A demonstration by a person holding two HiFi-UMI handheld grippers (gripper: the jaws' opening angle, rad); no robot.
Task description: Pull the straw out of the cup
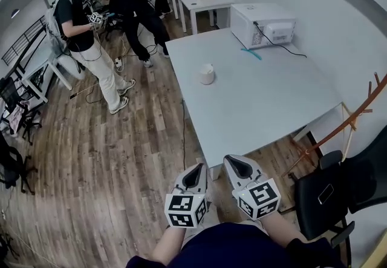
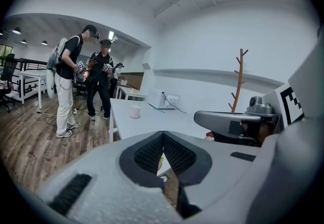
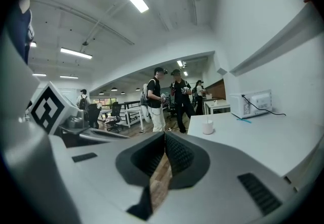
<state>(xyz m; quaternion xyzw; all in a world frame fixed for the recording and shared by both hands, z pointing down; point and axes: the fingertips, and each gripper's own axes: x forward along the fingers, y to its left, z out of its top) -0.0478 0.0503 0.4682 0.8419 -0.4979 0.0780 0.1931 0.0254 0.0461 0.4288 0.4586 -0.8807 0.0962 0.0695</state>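
A small white cup point(image 1: 207, 73) stands on the white table point(image 1: 266, 103), left of its middle and far ahead of both grippers. The left gripper view shows the cup point(image 2: 134, 112) small and distant. In the right gripper view the cup point(image 3: 208, 127) has a thin straw rising from its top. My left gripper point(image 1: 195, 177) and right gripper point(image 1: 240, 167) hang side by side just short of the table's near edge. Both are shut with nothing between their jaws. The left gripper point(image 2: 163, 134) and the right gripper point(image 3: 165, 134) point toward the table.
A white microwave point(image 1: 263, 23) sits at the table's far end with a teal stick point(image 1: 251, 54) lying beside it. Two people point(image 1: 84, 25) stand on the wooden floor at the far left. A black chair point(image 1: 338, 188) and a wooden coat stand point(image 1: 351, 118) are on the right.
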